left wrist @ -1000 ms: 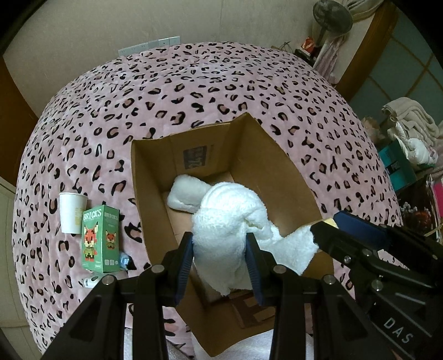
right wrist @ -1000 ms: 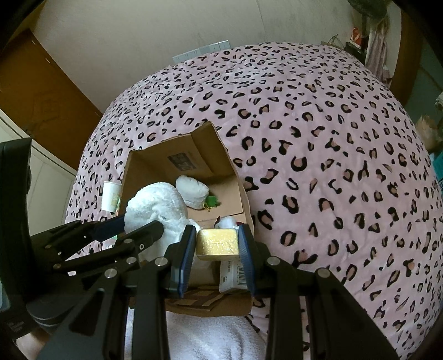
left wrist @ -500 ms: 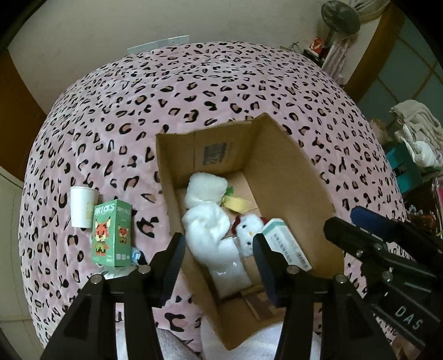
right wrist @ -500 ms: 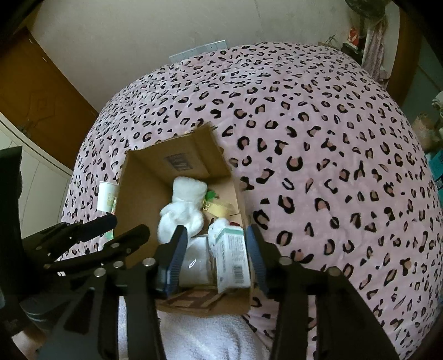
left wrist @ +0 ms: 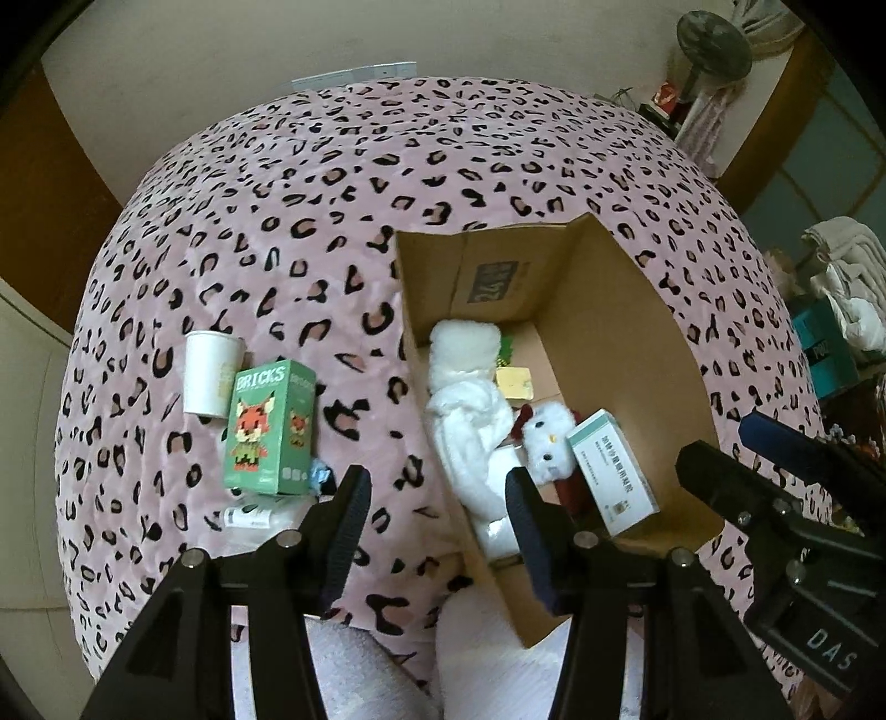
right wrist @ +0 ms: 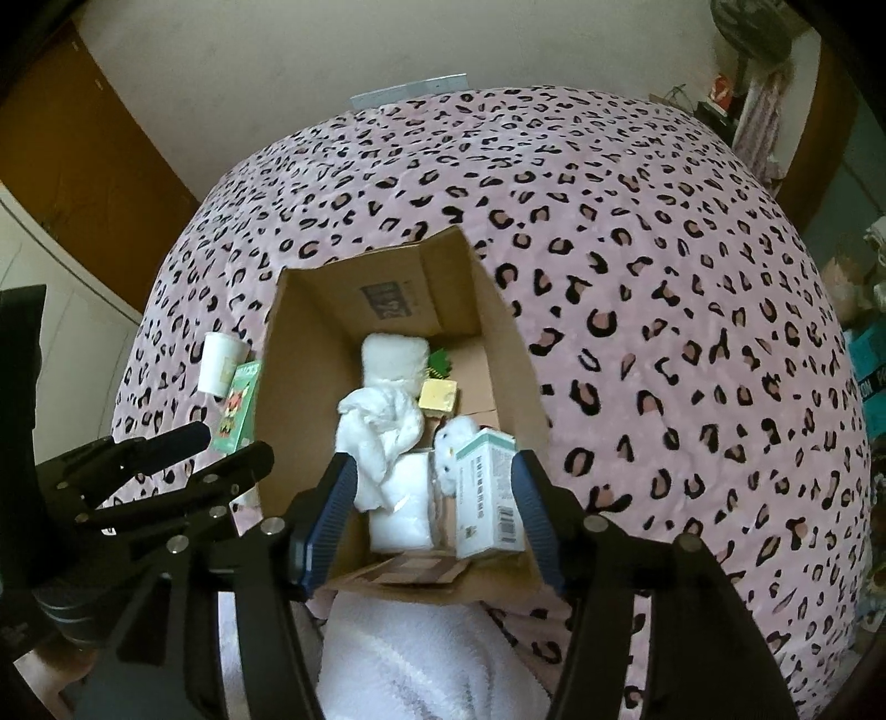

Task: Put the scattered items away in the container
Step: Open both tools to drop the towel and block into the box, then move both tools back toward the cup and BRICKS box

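Observation:
An open cardboard box [left wrist: 626,310] [right wrist: 501,343] sits on a pink leopard-print bed. Inside lie a white towel [left wrist: 470,421] [right wrist: 382,426], a yellow block [left wrist: 514,383] [right wrist: 438,396], a white cat plush [left wrist: 548,440] and a pale teal carton [left wrist: 612,471] [right wrist: 487,493]. A green BRICKS box [left wrist: 271,426] [right wrist: 239,407] and a white paper cup [left wrist: 210,374] [right wrist: 220,363] lie left of the box. My left gripper [left wrist: 437,515] is open and empty over the box's near left wall. My right gripper [right wrist: 432,509] is open and empty above the box's near end.
A small white tube [left wrist: 246,516] and a blue scrap [left wrist: 320,476] lie near the BRICKS box. A white fluffy blanket [right wrist: 421,653] lies at the bed's near edge. A fan [left wrist: 714,41] and piled laundry [left wrist: 841,260] stand to the right of the bed.
My left gripper let go of the white towel and my right gripper let go of the yellow block; both now lie in the box. Both grippers opened and drew back, the left shifting leftward.

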### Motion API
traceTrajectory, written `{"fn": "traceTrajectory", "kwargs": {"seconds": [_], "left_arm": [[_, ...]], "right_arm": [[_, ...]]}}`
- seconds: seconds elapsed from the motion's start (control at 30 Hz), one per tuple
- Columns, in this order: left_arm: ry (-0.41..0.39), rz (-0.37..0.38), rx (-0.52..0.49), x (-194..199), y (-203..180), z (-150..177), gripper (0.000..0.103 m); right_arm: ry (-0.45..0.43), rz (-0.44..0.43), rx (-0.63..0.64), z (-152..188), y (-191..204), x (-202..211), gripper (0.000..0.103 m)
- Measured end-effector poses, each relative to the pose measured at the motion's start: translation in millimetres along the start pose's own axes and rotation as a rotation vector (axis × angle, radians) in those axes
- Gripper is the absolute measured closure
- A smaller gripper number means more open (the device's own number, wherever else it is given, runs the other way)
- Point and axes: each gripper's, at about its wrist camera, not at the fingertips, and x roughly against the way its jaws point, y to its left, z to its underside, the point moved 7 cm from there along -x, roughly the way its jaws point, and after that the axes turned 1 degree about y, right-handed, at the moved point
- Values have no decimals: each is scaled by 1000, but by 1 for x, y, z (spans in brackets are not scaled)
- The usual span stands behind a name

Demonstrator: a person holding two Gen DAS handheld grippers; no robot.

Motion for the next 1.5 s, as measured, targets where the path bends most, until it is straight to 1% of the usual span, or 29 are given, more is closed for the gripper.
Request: {"fn": "traceTrajectory", "kwargs": {"seconds": [0.23,0.4,0.8,1.07,1.27,1.5], "left_arm": [[-9,-6,31,11,24,12,51],[-13,-15,67,18,48,22,51],[-13,-22,154,25,110,45,51],[-5,-24,217,22,150,56,51],[7,-27,267,16,181,65,51],[32,-32,325,-1,218,76,51]], "right_arm": [[-2,7,46,5,30,6,44],[-2,4,94,8,59,7,43],[23,-10,212,18,129,-4,43],[43,-14,266,23,164,-16,43],[65,-17,295,27,182,-28,43],[99,-36,317,35,201,-50,42]]}}
